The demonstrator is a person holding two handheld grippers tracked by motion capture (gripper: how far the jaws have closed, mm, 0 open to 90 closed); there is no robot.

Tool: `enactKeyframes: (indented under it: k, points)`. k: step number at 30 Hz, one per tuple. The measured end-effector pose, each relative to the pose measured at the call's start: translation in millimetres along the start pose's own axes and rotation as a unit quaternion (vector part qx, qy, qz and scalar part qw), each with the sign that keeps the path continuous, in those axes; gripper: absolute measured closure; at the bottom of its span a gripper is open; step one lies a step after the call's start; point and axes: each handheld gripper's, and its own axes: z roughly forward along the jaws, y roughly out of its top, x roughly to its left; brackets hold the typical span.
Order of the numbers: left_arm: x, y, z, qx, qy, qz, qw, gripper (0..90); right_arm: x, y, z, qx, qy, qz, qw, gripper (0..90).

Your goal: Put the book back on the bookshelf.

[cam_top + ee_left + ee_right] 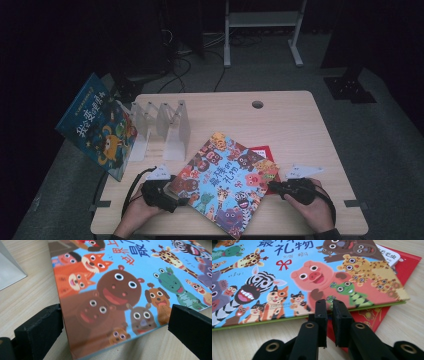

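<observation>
A picture book with cartoon animals on a blue cover [225, 180] lies askew at the table's front middle, partly on top of a red book [261, 151]. My left gripper [179, 198] is at the picture book's near left corner. In the left gripper view it [115, 315] stands open, with that corner [100, 322] between its wide-apart jaws. My right gripper [271, 186] is at the book's right edge. The right gripper view shows it [329, 301] shut to a thin slit, tips over the picture book's [287, 272] edge with nothing held. The red book [409, 262] sticks out underneath.
A clear divider stand [170, 125] sits at the table's left, and a blue book [97, 127] leans against it past the table's edge. A cable hole [257, 104] lies near the far edge. Bare wood [295, 130] stretches at the right and back.
</observation>
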Motion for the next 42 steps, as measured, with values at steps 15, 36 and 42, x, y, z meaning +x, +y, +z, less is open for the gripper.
enactKeyframes:
  k: [15, 36, 42]
  points:
    - [5.9, 1.7, -1.3, 0.001, -0.005, -0.001, 1.0, 0.0, 4.4, 5.3, 8.4, 0.003, 0.019, -0.013, 0.9997, 81.9]
    - [39.2, 43.6, 20.5, 0.003, 0.001, -0.014, 0.9999, 0.0, 7.4, 5.9, 8.3, 0.007, 0.019, -0.034, 0.9992, 85.7]
    - [48.5, 47.4, 32.7, 0.005, -0.014, -0.026, 0.9995, 0.0, 8.2, 5.6, 8.3, 0.008, 0.024, -0.038, 0.999, 86.6]
